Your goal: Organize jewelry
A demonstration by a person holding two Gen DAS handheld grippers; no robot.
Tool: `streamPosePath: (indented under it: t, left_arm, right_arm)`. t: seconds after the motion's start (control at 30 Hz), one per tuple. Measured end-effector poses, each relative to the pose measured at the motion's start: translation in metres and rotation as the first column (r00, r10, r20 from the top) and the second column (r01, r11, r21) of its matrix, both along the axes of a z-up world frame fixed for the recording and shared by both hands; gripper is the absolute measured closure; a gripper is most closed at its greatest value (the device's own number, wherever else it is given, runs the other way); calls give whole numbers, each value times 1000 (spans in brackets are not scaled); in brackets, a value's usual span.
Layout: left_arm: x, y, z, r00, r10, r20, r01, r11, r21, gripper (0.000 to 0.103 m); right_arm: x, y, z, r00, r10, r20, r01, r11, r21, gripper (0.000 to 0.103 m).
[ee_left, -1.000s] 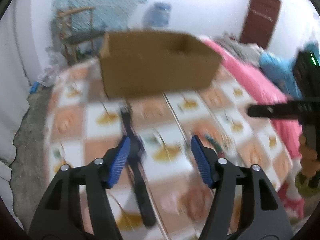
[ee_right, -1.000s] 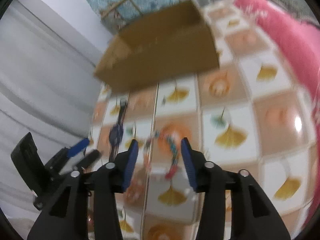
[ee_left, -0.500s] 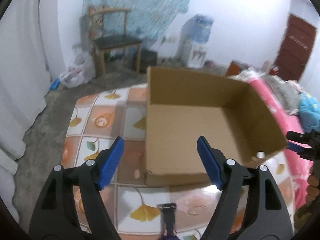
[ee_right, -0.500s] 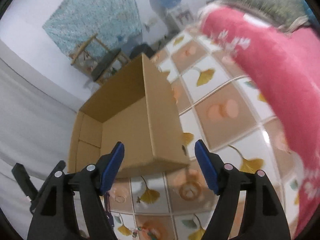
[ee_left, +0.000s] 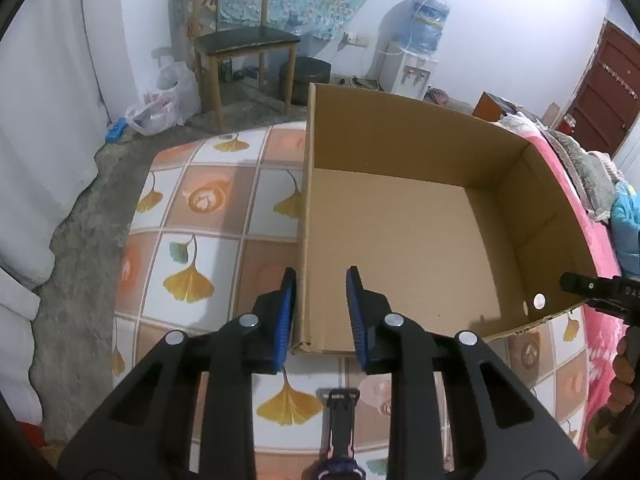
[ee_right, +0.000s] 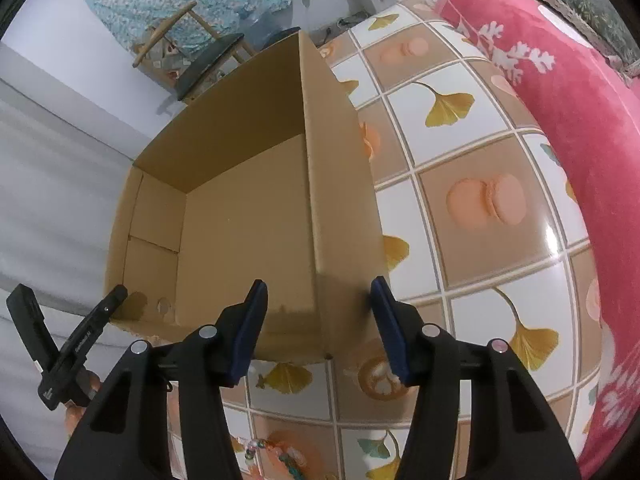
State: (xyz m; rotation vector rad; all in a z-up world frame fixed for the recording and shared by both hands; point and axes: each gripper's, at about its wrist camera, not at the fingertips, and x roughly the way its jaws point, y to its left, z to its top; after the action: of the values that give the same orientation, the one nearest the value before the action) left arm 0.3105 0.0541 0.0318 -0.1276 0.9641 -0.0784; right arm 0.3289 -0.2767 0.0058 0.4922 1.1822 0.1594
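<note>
Nearest to me in the left wrist view, a dark watch with a black strap lies on the tablecloth, just below my left gripper. In the right wrist view, a beaded bracelet lies at the bottom edge between the gripper's arms, mostly hidden, so I can only make out a few coloured beads. My left gripper has just been closing; its blue pads now stand narrowly apart on either side of the near left corner of the cardboard box, one pad outside the left wall and one inside, and I cannot tell whether they press on the cardboard. My right gripper has also just been closing, yet it is still about half open, its pads astride the box's near right corner with a clear gap on both sides, holding nothing. Each gripper shows at the edge of the other's view. The box stands open-topped on the tablecloth, which is patterned in squares with yellow ginkgo leaves and macarons; its inside is bare brown card. To the right lies a pink blanket. Farther off stand a wooden chair, a water dispenser against the white wall, and a dark red door.
</note>
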Motion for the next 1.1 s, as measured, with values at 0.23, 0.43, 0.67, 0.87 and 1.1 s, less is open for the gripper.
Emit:
streamPosePath:
  t: [0.23,0.43,0.67,0.87,1.1]
  left_arm:
    - [-34,8,0,1000,-16,-2,16,999,-32,81]
    - [-66,14,0,1000,-21,-12,20,997,-71,80]
    - [-96,18,0,1000,-18,9,19,995,-95,80]
    - [-124,24,15,992,-20,127,31,996,-81,35]
    - [-194,29,32,976,-96,196,123,984,-131,10]
  right_arm:
    - [-34,-3,-1,999,34,-4,-34,999,24,51]
    - [-63,-6,-2,998,55,-5,-55,998,37,51]
    - [-85,-9,-2,998,64,2,-64,996,62,51]
    - [-116,-25,22,994,19,106,-18,1000,-9,41]
    - [-202,-29,38,979,17,202,24,979,-202,13]
